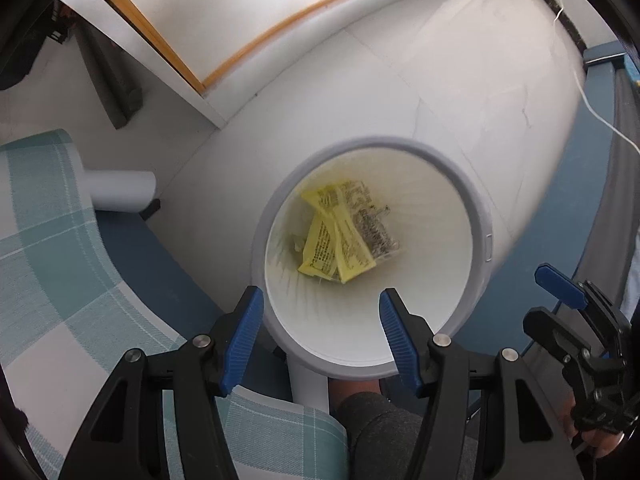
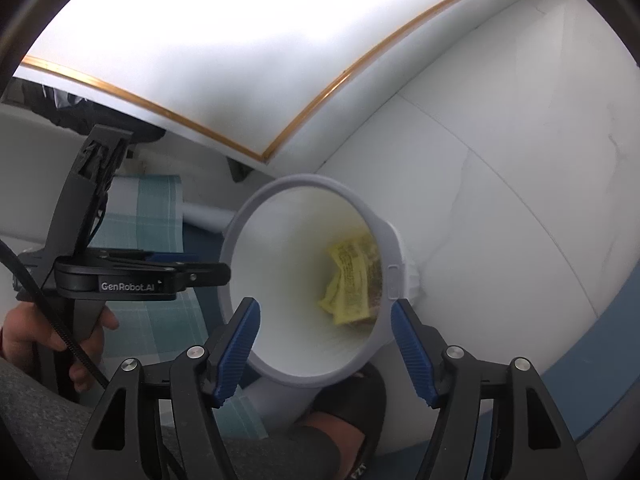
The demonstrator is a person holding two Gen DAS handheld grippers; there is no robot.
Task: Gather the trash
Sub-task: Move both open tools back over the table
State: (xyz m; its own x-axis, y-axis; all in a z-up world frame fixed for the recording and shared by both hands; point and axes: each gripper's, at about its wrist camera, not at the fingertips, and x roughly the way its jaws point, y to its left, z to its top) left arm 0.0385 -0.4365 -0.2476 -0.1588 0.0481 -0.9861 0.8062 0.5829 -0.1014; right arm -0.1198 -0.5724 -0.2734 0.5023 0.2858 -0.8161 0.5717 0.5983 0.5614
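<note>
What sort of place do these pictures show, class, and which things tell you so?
Probably a room in a home or small office: a white waste bin holding yellow wrappers stands on pale floor tiles, beside a table with a teal checked cloth.

A round white trash bin (image 1: 476, 216) with a pale grey rim stands open on the light floor. At its bottom lie crumpled yellow wrappers (image 1: 336, 236) printed with black text, overlapping, beside a clear printed wrapper (image 1: 378, 224) on their right.
</note>
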